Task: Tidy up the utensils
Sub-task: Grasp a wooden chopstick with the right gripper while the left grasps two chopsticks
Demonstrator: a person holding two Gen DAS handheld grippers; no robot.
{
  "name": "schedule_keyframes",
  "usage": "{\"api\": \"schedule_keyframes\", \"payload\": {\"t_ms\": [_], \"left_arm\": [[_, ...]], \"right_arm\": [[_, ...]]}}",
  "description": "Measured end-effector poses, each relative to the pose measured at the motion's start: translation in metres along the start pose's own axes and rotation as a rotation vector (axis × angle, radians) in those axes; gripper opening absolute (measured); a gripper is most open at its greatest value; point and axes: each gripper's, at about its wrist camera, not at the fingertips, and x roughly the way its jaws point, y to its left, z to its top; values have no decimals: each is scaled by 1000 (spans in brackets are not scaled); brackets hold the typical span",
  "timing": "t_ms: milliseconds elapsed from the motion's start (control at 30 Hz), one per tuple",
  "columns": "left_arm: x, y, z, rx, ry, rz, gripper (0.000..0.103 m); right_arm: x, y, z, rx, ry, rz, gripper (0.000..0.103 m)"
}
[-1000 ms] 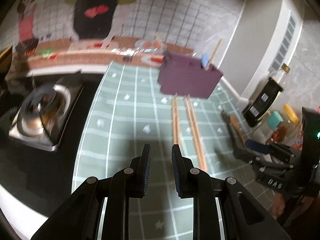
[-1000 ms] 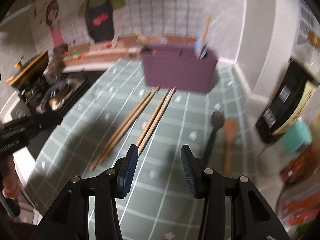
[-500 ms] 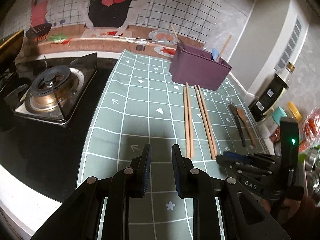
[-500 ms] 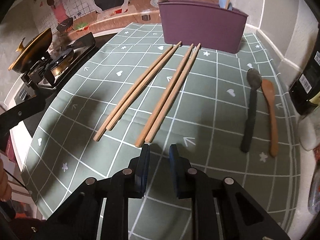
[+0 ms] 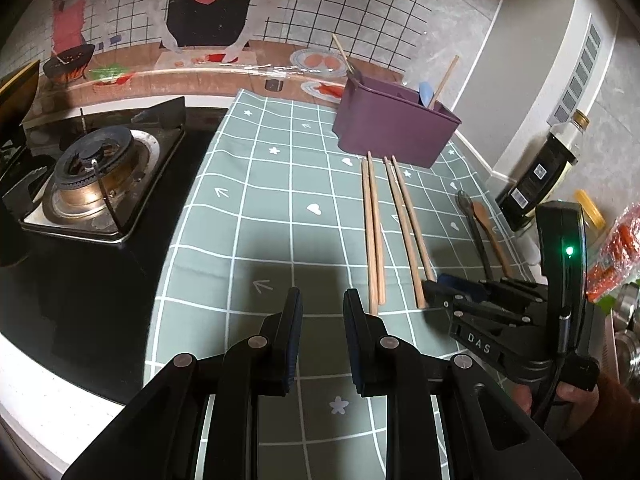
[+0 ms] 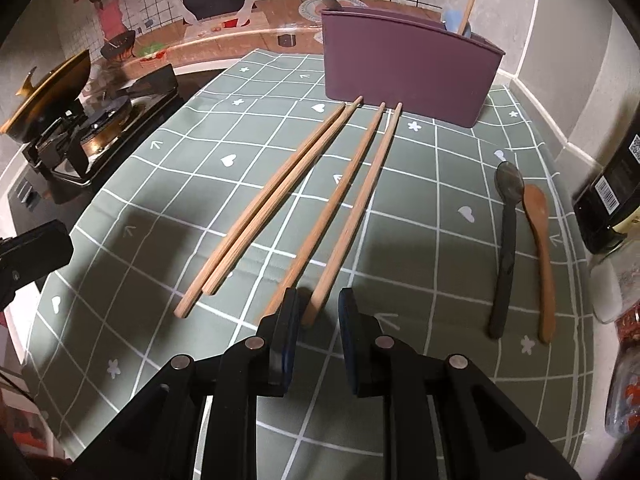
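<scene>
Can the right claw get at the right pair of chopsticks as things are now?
Probably yes. The right claw is down at the near ends of the right pair of chopsticks, one tip between its fingers, not gripped. Nothing blocks it; the spoons lie apart.

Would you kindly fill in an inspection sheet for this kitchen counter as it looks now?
Surface: green checked mat on a counter.
Job's things: two pairs of wooden chopsticks lying flat before the purple utensil holder; dark spoon and wooden spoon side by side.
Clutter: dark bottle; red packets.
Grippers: left gripper open, empty; right gripper jaws just narrowed, one chopstick end between them, pads not visibly pressing.
Cables: one on the right gripper.
Surroundings: gas burner, tiled wall with cartoon mural.
</scene>
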Motion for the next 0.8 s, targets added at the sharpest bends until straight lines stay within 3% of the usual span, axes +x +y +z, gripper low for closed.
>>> {"api": "schedule_keyframes", "payload": {"t_ms": [100, 533, 800], "left_arm": [[5, -6, -1, 10, 10, -4, 22], [28, -39, -9, 36, 77, -102, 22], [52, -57, -14, 64, 113, -67, 22]], "right_arm": [[-2, -7, -1, 19, 3, -3, 10], [-33, -57, -16, 101, -50, -55, 6], [-38, -74, -29, 143, -47, -39, 6]]}}
